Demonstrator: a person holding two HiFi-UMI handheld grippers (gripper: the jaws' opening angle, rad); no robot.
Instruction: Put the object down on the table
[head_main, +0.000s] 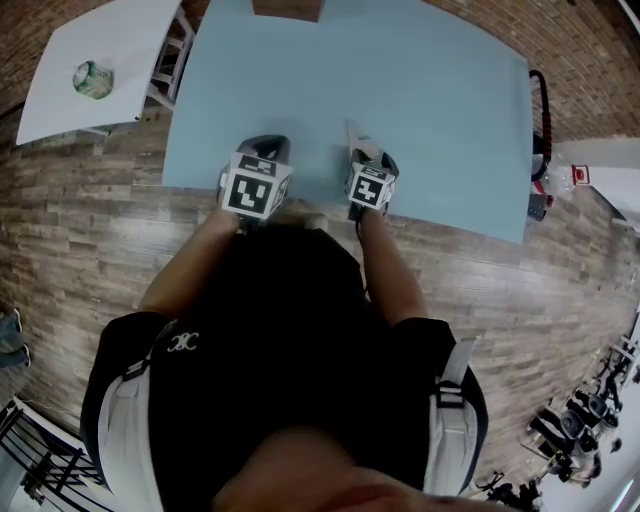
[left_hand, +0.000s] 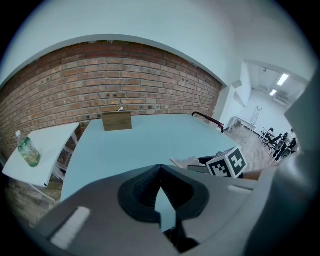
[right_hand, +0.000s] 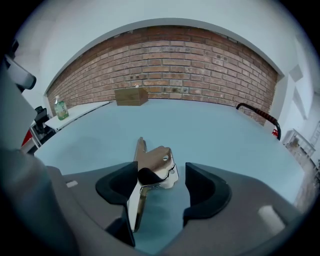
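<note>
Possibly drags or tips the metal clip (right_hand: 155, 165), set near on the table (right_hand: 225, 130) between the wide-apart jaws of the right gripper (right_hand: 160, 182) yet seemingly touching one, if withdrawn askew; left gripper (left_hand: 159, 192) jaws together, empty.

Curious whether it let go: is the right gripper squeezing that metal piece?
No, the fingers of the right gripper stand wide apart, with table showing between the metal piece and one finger.
</note>
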